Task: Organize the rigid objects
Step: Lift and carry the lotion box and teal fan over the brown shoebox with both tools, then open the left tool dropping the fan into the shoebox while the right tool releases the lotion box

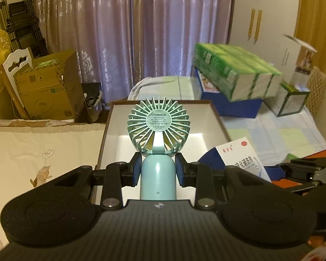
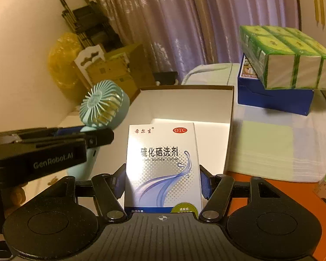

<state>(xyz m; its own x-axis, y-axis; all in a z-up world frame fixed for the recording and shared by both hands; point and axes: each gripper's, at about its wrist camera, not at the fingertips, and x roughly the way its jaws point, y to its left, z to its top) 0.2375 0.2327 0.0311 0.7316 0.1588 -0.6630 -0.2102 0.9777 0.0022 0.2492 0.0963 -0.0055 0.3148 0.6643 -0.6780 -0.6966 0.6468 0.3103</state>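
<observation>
Handheld fan point(image 1: 158, 130) sits pinched in my left gripper point(image 1: 156, 170), lotion box point(image 2: 163, 165) in my right gripper point(image 2: 163, 182). Both hang above the open white box point(image 2: 230, 108), which looks empty; nothing is packed yet.

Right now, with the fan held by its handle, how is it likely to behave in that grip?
The fan looks like rigid plastic, so it should hold its shape. Its smooth, rounded handle may twist or slip between the left gripper's jaws. The wide head sits far above the grip, so it is probably top-heavy and apt to tip if stood upright in the box.
</observation>
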